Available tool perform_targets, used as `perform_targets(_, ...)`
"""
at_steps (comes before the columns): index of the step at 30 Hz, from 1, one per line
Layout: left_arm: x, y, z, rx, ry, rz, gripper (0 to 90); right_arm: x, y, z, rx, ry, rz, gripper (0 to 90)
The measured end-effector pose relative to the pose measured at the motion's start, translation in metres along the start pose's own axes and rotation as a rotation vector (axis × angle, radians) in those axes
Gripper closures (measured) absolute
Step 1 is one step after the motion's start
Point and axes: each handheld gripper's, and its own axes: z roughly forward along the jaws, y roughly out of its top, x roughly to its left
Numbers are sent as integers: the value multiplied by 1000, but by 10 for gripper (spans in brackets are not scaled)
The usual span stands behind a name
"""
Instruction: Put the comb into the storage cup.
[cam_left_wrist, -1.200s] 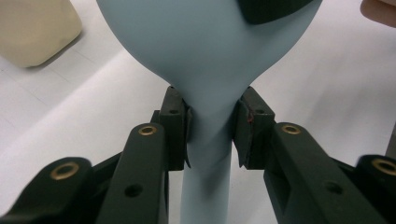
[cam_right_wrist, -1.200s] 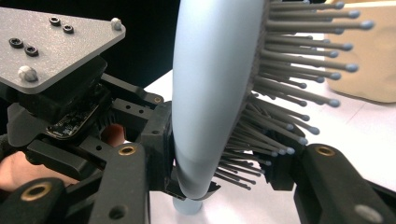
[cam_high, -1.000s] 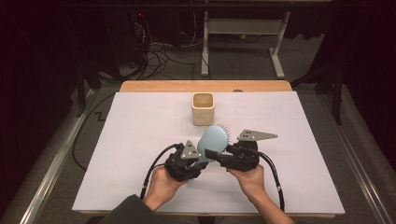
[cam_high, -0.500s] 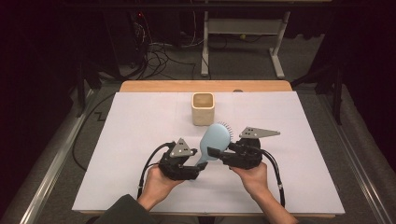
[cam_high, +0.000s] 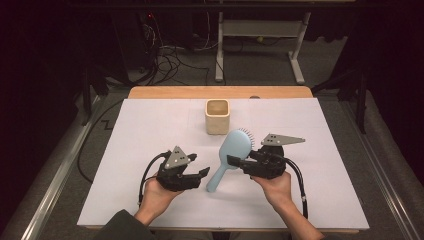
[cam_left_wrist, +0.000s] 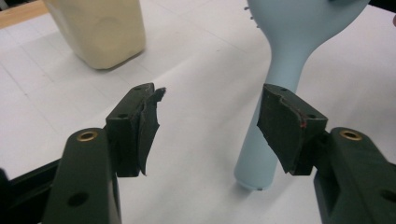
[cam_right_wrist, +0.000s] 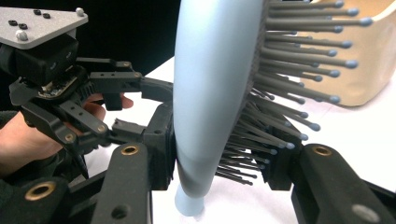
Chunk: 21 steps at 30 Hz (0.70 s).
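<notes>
A light blue hairbrush (cam_high: 235, 146) hangs tilted just above the white table, bristles to the right. My right gripper (cam_high: 235, 163) is shut on it at the base of the head, one pad on the smooth back (cam_right_wrist: 205, 93) and the other against the bristles. My left gripper (cam_high: 202, 173) stands to the left of the handle's end; its jaws have just been opening and are wide apart with nothing between them (cam_left_wrist: 210, 123). In the left gripper view the handle (cam_left_wrist: 273, 93) passes behind the right-hand jaw. The left gripper (cam_right_wrist: 116, 107) also shows beyond the brush in the right gripper view.
A cream square cup (cam_high: 217, 116) stands upright at the back middle of the white sheet (cam_high: 150, 125), close behind the brush head; it is also in the left gripper view (cam_left_wrist: 100, 28). A wooden strip (cam_high: 175, 92) edges the table's far side. Cables and a desk frame lie on the floor beyond.
My left gripper has opened, let go of the brush handle and drawn back to the left. The right gripper keeps hold of the brush and has barely moved.
</notes>
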Motion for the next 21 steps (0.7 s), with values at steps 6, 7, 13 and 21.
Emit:
perform_targets(6,10,-6,-11,-29,26,-15,370,-3,2,-3,5,-12,1,555)
perform_targets(7,12,-7,-12,-34,33,-18,369,-4,2,-4,5,-15,0,555)
perform_targets(13,22,-14,-22,-50,55,-34,366,-7,5,-8,11,-27,-1,555)
perform_targets(21,33,-25,-34,-76,96,-58,354,-10,7,-13,16,-40,3,555)
